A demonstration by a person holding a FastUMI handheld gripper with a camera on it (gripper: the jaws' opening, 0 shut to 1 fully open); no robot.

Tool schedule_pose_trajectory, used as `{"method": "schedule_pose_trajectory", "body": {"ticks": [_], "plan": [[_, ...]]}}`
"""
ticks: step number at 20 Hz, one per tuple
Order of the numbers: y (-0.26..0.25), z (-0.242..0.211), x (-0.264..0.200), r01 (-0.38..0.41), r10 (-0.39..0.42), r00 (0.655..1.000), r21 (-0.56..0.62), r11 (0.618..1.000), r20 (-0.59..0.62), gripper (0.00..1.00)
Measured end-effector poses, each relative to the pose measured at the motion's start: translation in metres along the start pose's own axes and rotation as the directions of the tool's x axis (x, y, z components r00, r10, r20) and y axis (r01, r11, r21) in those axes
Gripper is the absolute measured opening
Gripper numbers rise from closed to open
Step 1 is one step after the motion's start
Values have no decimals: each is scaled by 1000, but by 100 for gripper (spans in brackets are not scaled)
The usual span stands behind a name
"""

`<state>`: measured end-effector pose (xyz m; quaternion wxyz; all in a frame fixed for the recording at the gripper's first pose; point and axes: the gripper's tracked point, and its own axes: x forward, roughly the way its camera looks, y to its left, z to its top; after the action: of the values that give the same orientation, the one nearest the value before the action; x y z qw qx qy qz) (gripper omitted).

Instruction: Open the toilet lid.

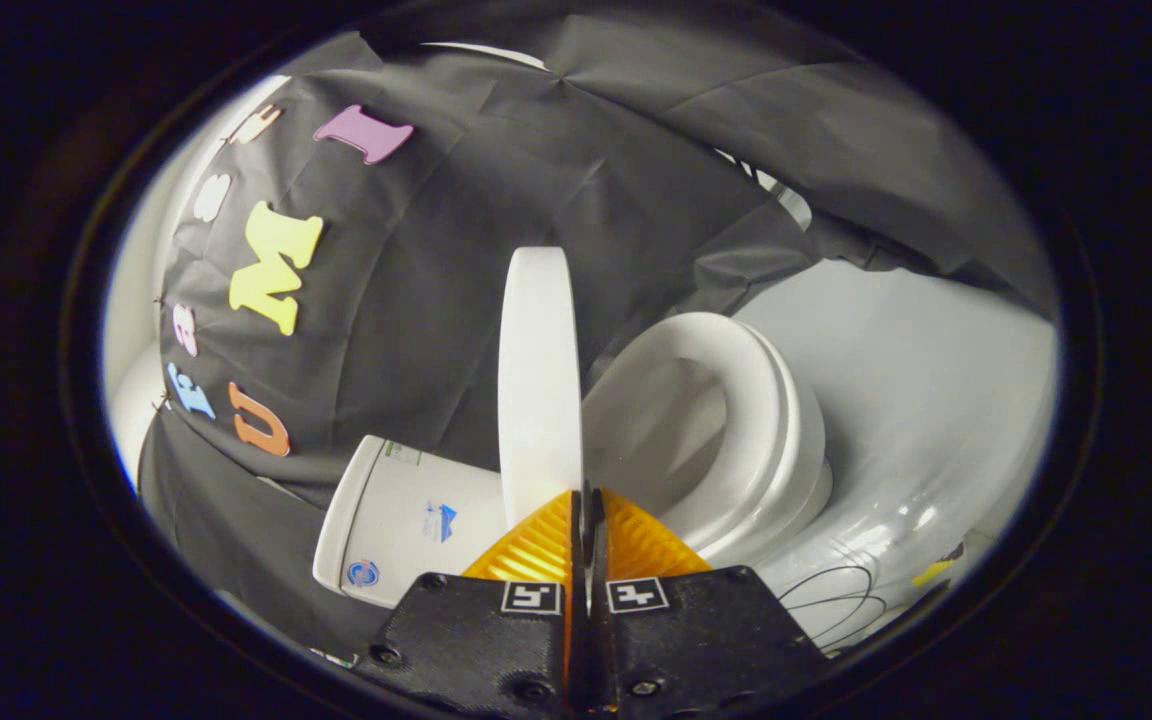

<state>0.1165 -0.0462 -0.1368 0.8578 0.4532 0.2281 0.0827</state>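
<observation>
While the view is rolled well to one side, the gripper point(586, 505) has its two fingers point(536, 545) drawn almost together, with only a thin slit between them, and the near edge of the lid point(539, 380) runs into that slit; whether both fingers actually press on it cannot be told. The lid is a smooth, white, glossy slab seen edge-on, rounded at its far end, and it stands lifted well away from the seat point(736, 420), leaning toward the tank point(406, 520). The seat is a thick white oval ring over the bowl point(681, 420), whose hollow lies in shadow. The tank is a white rounded box with small stickers. Behind hangs creased black cloth point(536, 150); beyond the bowl lies a pale floor point(936, 380).
</observation>
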Motion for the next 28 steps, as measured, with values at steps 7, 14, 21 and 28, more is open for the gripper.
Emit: {"method": "schedule_pose_trajectory", "body": {"ticks": [7, 14, 21, 28], "plan": [[20, -2, -3, 34, -34, 999, -48, 998, 17, 4], [42, -7, -5, 53, -50, 998, -96, 994, 33, 4], [64, -12, -6, 51, -45, 998, -152, 987, 45, 4], [89, -19, -8, 37, -25, 998, -210, 977, 59, 4]]}}
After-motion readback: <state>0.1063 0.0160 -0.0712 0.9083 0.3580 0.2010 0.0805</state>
